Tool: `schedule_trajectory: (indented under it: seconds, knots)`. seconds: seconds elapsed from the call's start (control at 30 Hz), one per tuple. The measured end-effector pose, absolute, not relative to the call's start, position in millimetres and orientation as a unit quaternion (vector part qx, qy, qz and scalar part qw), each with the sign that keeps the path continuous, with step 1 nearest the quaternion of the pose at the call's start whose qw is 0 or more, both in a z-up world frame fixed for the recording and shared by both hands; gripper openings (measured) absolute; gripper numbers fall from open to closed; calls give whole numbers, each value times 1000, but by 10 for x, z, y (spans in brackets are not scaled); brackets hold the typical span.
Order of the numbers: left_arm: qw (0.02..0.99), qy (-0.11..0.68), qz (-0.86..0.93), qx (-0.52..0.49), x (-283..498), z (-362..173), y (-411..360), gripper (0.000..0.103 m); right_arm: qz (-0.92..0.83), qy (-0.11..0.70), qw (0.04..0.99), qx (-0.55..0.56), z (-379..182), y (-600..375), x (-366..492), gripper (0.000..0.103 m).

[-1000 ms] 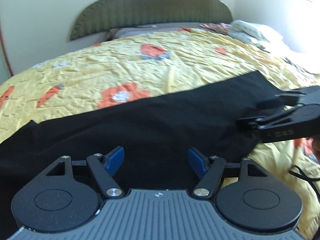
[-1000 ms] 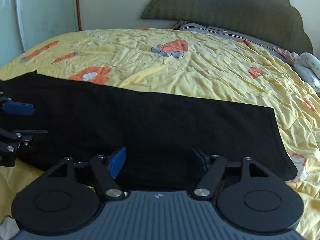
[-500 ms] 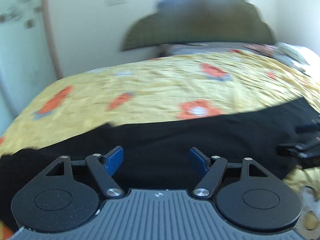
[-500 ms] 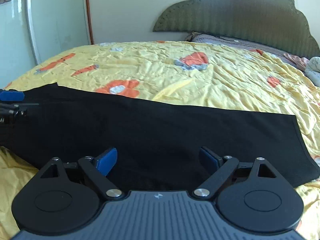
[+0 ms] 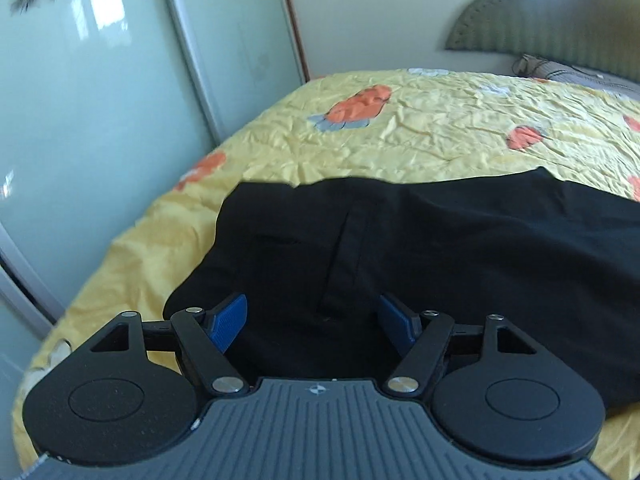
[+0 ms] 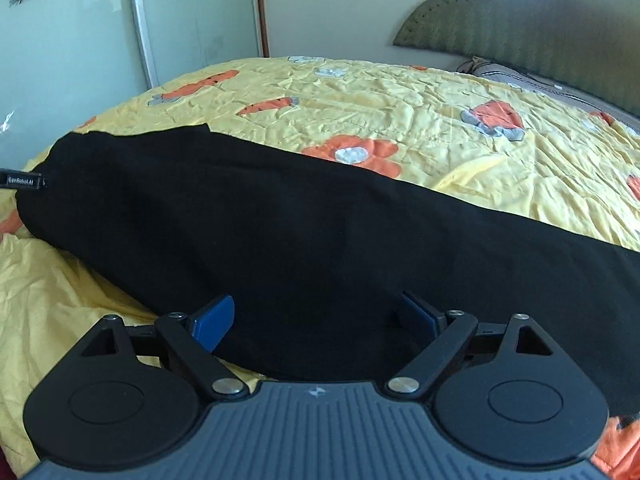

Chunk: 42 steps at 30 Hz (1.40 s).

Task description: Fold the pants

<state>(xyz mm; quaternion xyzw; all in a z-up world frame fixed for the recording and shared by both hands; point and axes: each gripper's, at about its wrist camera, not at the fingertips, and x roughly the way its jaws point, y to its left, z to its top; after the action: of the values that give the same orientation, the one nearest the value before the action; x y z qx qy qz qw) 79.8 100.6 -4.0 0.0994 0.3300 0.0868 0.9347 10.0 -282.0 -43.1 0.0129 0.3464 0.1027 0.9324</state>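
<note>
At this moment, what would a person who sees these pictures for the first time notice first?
The black pants stand out first, lying stretched across the yellow flowered bedspread, with the waist end toward the pale wardrobe doors. Next come the two open grippers, the left gripper over the waist end and the right gripper over the near edge of the legs.

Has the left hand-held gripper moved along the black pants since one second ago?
Yes. The left hand-held gripper went leftward along the black pants, away from the headboard, to their wide end near the wardrobe door.
</note>
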Motion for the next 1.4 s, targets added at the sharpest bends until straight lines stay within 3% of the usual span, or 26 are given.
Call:
schedule_trajectory:
  seconds: [0.3, 0.57, 0.8, 0.9, 0.93, 0.97, 1.03, 1.17, 1.4]
  knots:
    - [938, 312, -116, 95, 770, 86, -291, 76, -21, 276, 937, 214, -342, -3835, -602, 90]
    - [911, 310, -217, 166, 636, -273, -1318, 82, -65, 226, 881, 410, -689, -4719, -917, 90]
    - [900, 324, -237, 171, 627, -388, -1492, 82, -111, 137, 876, 448, -825, -5097, -760, 87]
    - [898, 327, -241, 168, 658, -372, -1549, 82, -143, 128, 870, 455, -841, -5198, -648, 73]
    - [899, 326, -241, 166, 668, -369, -1561, 82, -155, 132, 864, 460, -863, -5231, -611, 57]
    - [900, 324, -242, 161, 672, -343, -1570, 82, -170, 138, 858, 464, -897, -5264, -589, 32]
    - [903, 319, -245, 149, 687, -304, -1568, 82, -188, 142, 842, 486, -989, -5349, -567, 10]
    - [905, 328, -250, 104, 782, -227, -1449, 82, -203, 129, 848, 472, -926, -5328, -573, 8]
    - [837, 427, -311, -142, 1218, -240, -1048, 82, -106, 155, 971, 148, -128, -4159, -6, 8]
